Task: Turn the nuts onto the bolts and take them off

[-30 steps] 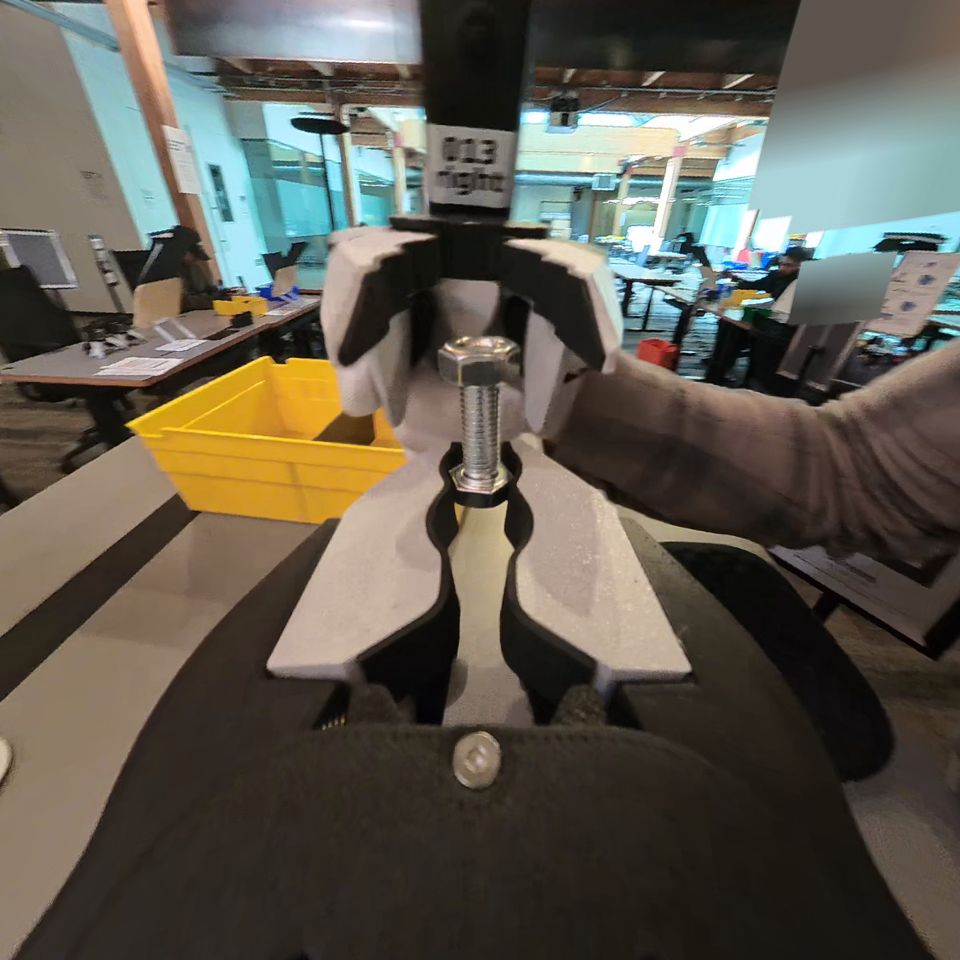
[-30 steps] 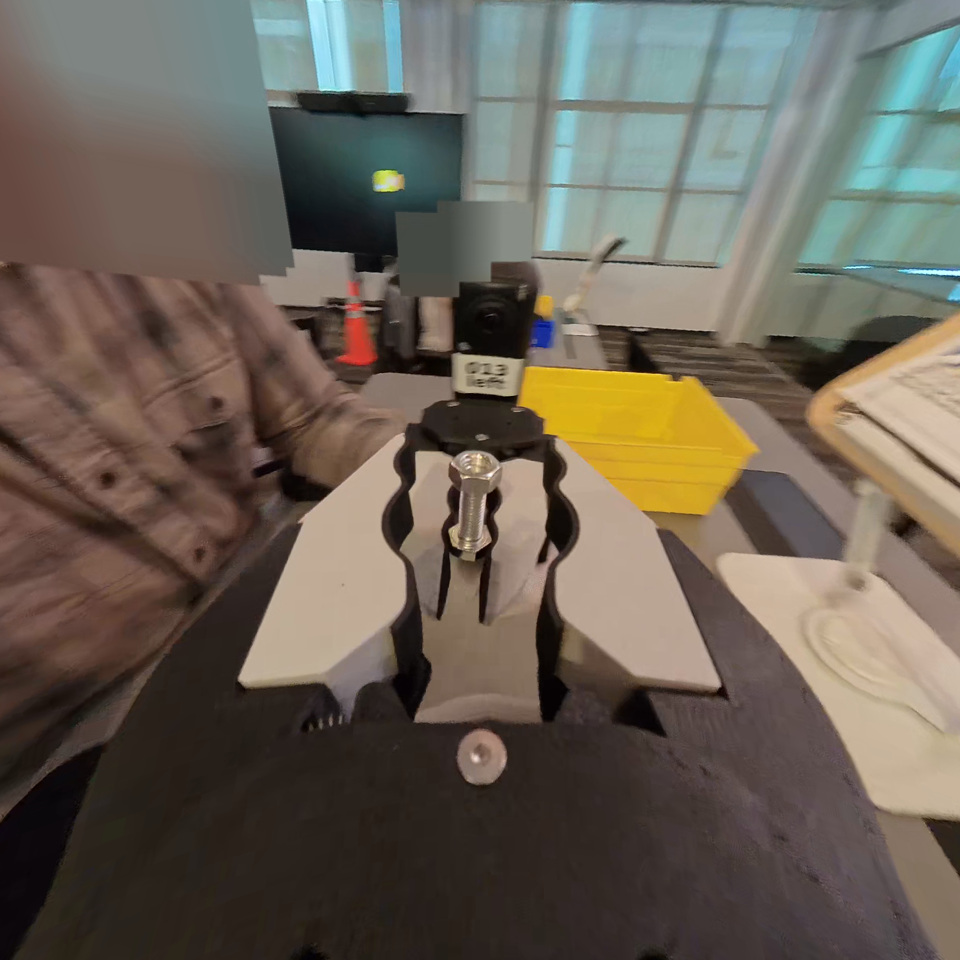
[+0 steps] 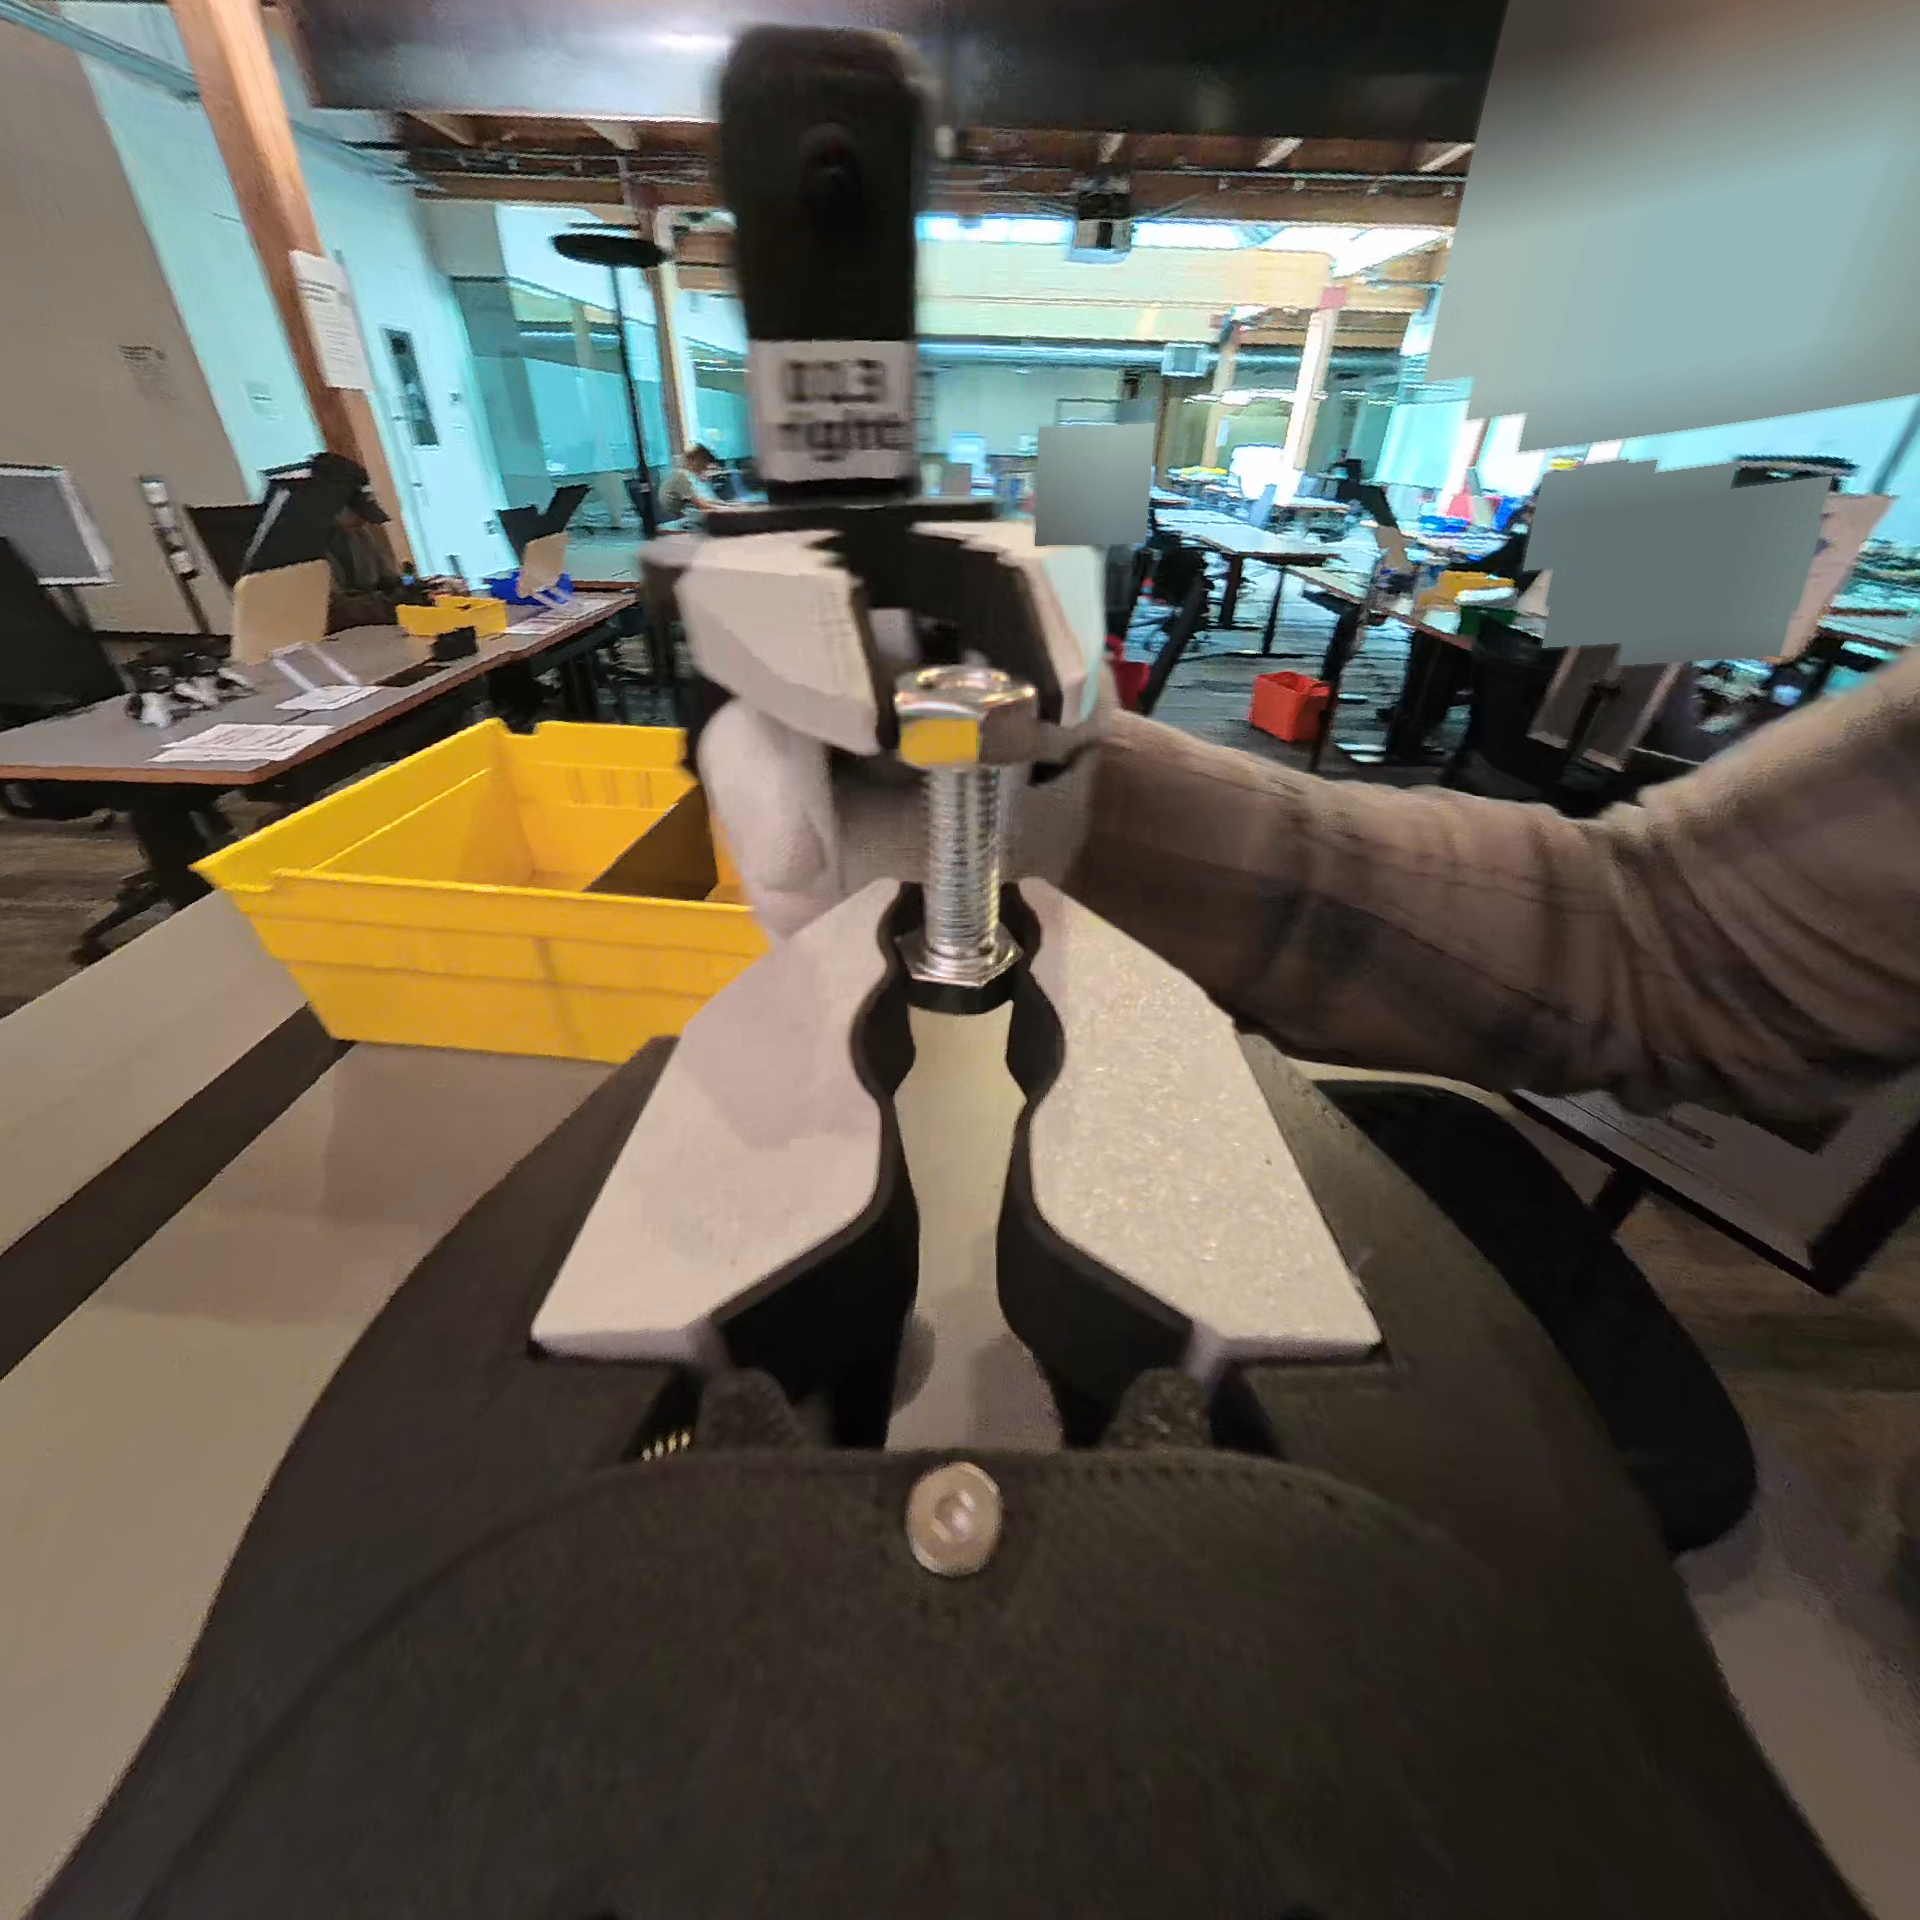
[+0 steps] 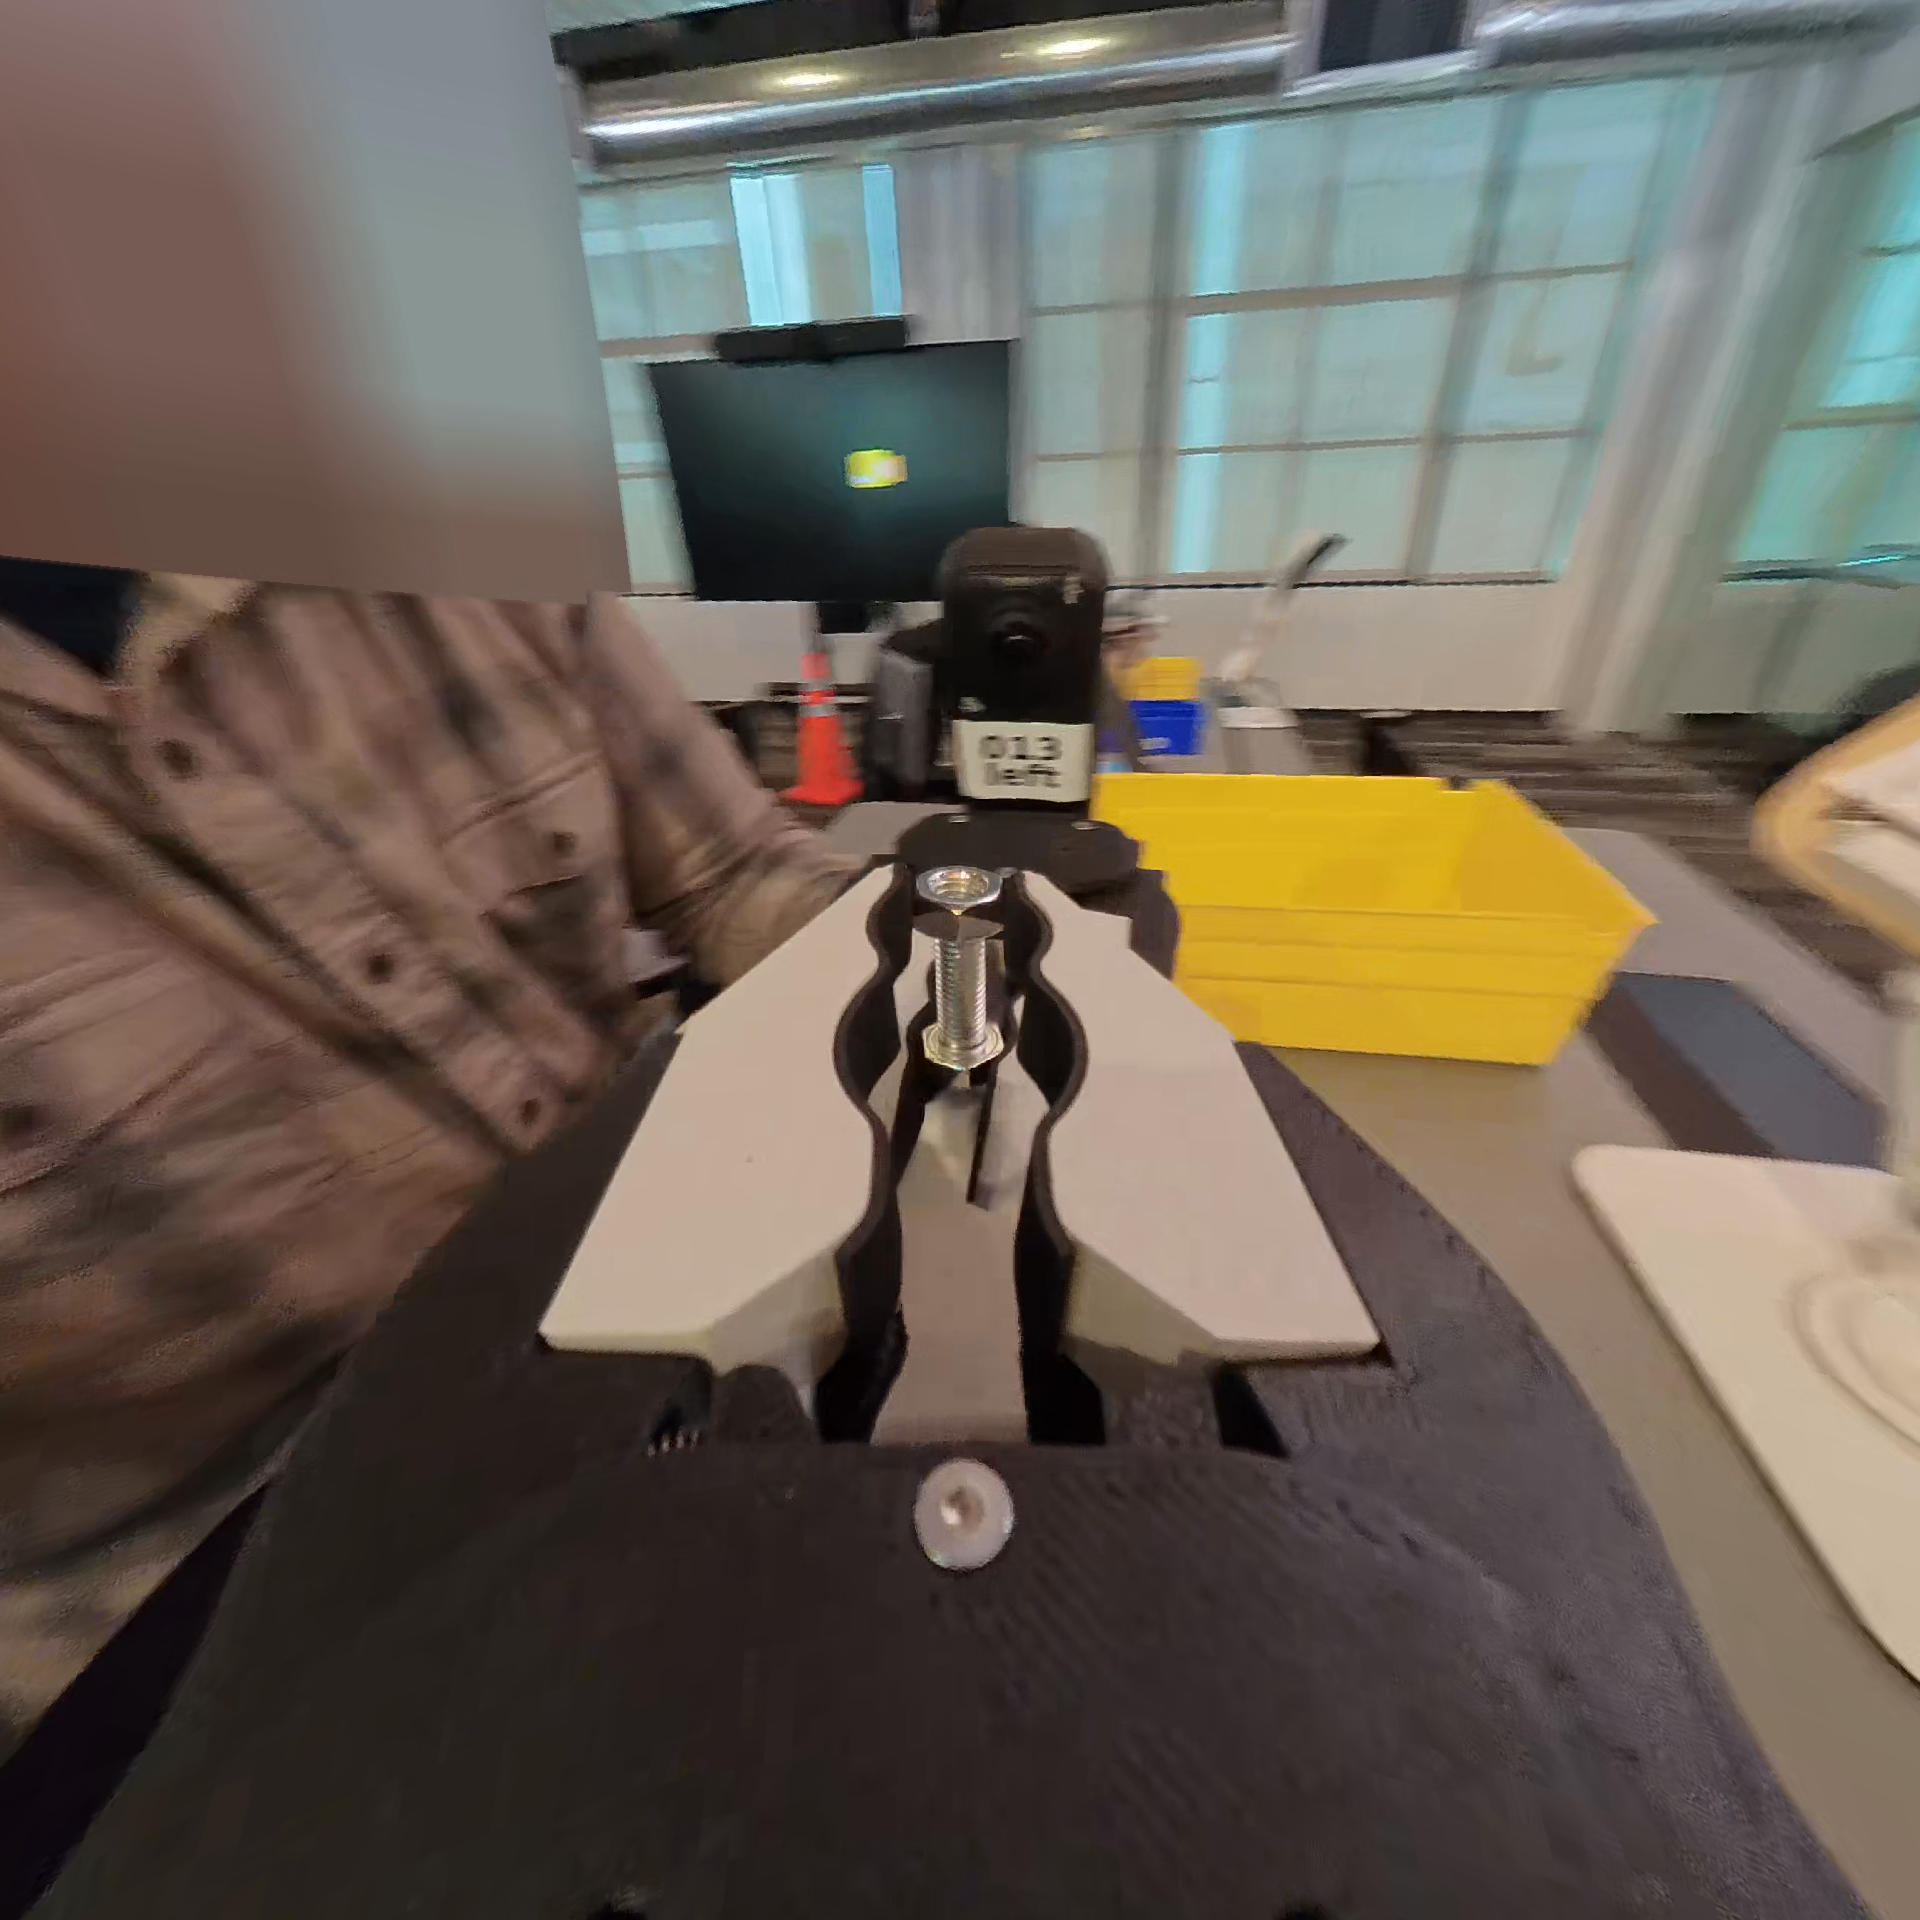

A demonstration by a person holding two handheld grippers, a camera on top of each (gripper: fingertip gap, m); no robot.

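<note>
Left gripper (image 3: 956, 961): fingertips clamped on the nut (image 3: 958, 961), which sits low on the thread of the bolt (image 3: 961, 868). The bolt stands upright between the two tools, its hex head uppermost. Right gripper (image 3: 961, 691), opposite and above: its fingers now close on the bolt head, where a second ago they stood spread wide of it. In the right wrist view the same holds: the right gripper (image 4: 958, 904) grips the head (image 4: 958, 891) at its tips, the shank and nut (image 4: 961, 1047) lying between its fingers nearer the camera; earlier the jaws were well apart with the bolt loose between them. Beyond the tools, a yellow bin (image 3: 488, 894) rests on the grey table (image 3: 156, 1039). A plaid sleeve (image 3: 1507, 935) reaches in behind the right gripper.
</note>
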